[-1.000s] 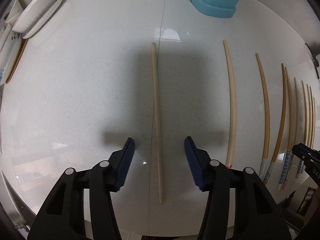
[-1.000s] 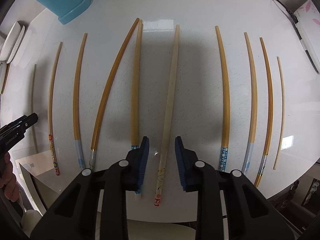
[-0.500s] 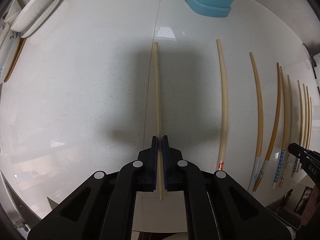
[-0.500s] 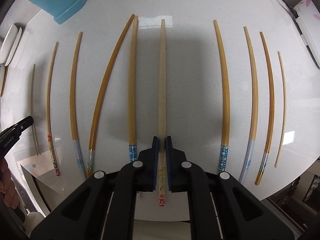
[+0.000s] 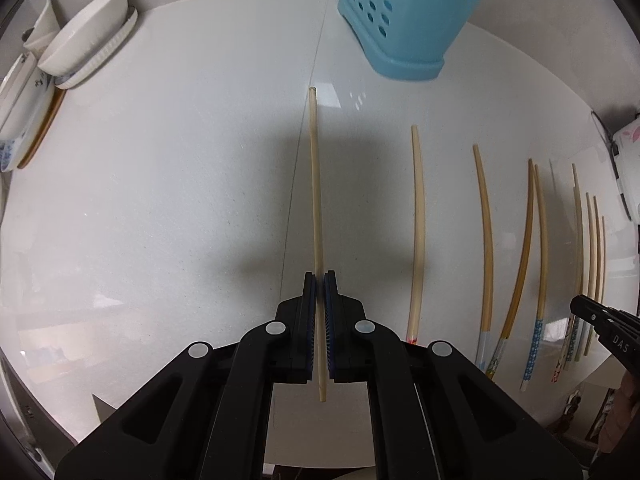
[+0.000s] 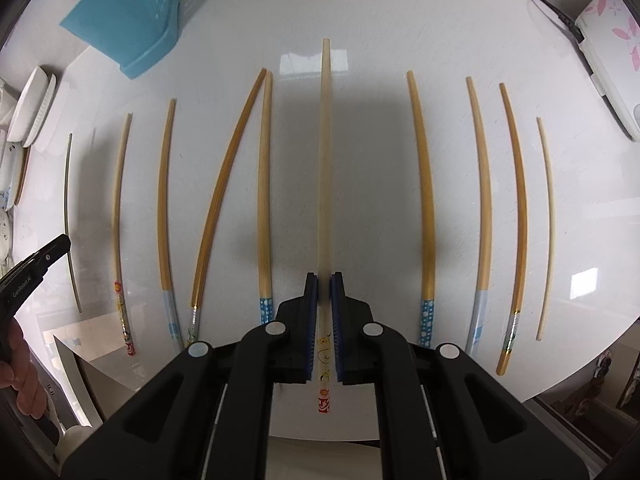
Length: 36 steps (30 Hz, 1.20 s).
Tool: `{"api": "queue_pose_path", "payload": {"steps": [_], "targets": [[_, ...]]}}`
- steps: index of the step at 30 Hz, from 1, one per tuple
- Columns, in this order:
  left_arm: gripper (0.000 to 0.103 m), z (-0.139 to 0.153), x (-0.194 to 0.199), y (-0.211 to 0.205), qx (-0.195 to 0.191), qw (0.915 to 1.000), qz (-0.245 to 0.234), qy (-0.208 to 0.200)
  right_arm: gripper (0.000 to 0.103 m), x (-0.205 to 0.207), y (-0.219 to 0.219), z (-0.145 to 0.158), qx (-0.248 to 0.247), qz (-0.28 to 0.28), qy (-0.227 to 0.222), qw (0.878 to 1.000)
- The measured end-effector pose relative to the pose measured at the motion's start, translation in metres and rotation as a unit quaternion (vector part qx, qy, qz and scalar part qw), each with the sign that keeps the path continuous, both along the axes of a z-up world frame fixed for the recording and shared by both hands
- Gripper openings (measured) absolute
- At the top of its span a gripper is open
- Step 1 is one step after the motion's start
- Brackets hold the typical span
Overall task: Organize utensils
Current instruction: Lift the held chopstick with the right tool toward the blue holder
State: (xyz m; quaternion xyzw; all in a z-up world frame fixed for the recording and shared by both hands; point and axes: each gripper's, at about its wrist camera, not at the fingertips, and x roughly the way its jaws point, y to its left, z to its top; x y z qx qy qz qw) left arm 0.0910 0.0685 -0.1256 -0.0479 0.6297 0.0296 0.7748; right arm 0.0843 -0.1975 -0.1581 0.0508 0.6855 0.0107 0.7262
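My left gripper is shut on a plain pale chopstick, which runs away from me above the white counter. In the right wrist view my right gripper is shut on a pale chopstick with a yellow and red printed end. Both held sticks look lifted off the counter. Several more chopsticks lie in a row on either side, such as one with a blue dotted end and another. The blue perforated utensil holder stands at the far edge, also the utensil holder at top left.
White bowls and plates are stacked at the far left. A white box with pink flowers sits at the far right. A hand on the other gripper's handle shows at the left edge. The counter's front edge is close below me.
Both grippers went from open to shut on their chopsticks. The left one has since risen with its stick, so the blue holder and bowls show more fully.
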Motion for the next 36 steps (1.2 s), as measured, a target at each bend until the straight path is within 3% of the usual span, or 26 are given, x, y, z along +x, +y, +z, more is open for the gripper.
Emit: {"api": "queue_pose_path", "payload": {"steps": [9,18,20,25,36], "targets": [[0.004,0.044,-0.006,0.000,0.005,0.9979,0.011,-0.064,0.006,-0.011,-0.014,0.024,0.018,0.000,-0.056,0.998],[0.004,0.081,0.021,-0.006,0.001,0.9917,0.012,-0.128,0.006,-0.016,-0.022,0.066,0.030,0.006,-0.116,0.993],[0.004,0.087,0.025,-0.008,0.000,0.9906,0.011,-0.137,0.006,0.005,-0.029,0.094,0.033,0.008,-0.126,0.991],[0.004,0.102,0.037,-0.016,-0.001,0.9871,0.007,-0.160,0.006,0.045,-0.015,0.107,0.036,0.012,-0.152,0.988],[0.004,0.125,0.061,-0.027,-0.004,0.9777,0.003,-0.210,0.006,0.080,0.000,0.150,0.051,0.031,-0.224,0.973]]}}
